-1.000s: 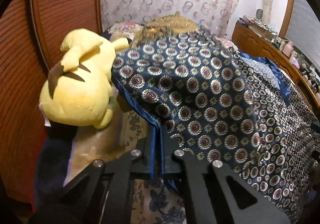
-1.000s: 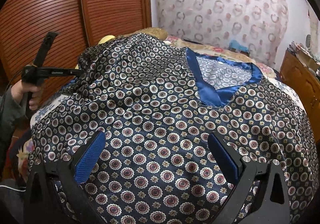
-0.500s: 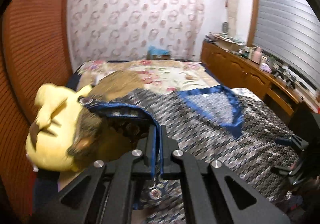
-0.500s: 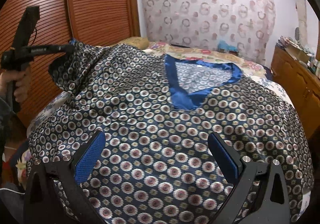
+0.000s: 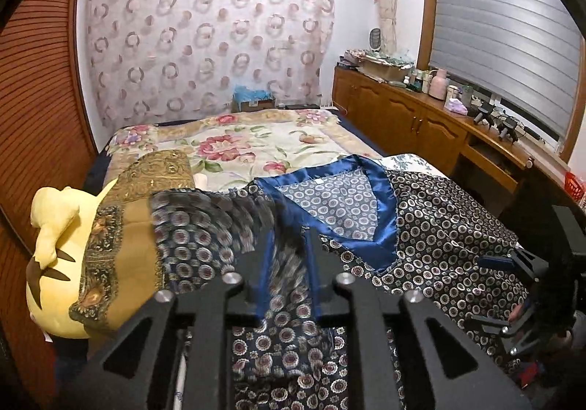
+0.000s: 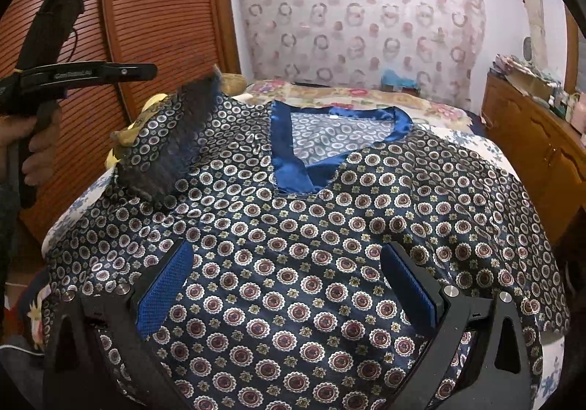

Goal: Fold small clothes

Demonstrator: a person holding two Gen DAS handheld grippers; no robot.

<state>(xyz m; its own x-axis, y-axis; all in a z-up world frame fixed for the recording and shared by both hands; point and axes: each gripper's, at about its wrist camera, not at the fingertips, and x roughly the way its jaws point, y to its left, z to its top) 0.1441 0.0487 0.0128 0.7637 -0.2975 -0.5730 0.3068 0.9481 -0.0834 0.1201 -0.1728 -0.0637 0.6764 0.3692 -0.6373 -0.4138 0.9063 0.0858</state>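
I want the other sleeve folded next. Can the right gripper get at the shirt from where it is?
Probably yes. The right gripper hangs open right over the shirt, with nothing lying on the cloth between its fingers. The left gripper is off to the side, its jaws opening.

The shirt (image 6: 311, 263) is glossy, satin-like cloth with a smooth blue trim at the neck. The right gripper (image 6: 285, 285) has matt black plastic arms, shiny metal screws, and fingers (image 6: 163, 285) faced with rough blue pads. The toy (image 5: 55, 245) is soft yellow plush. The bed (image 5: 238, 142) carries a matt flowered cover. The cupboard (image 5: 403, 117) is varnished wood.
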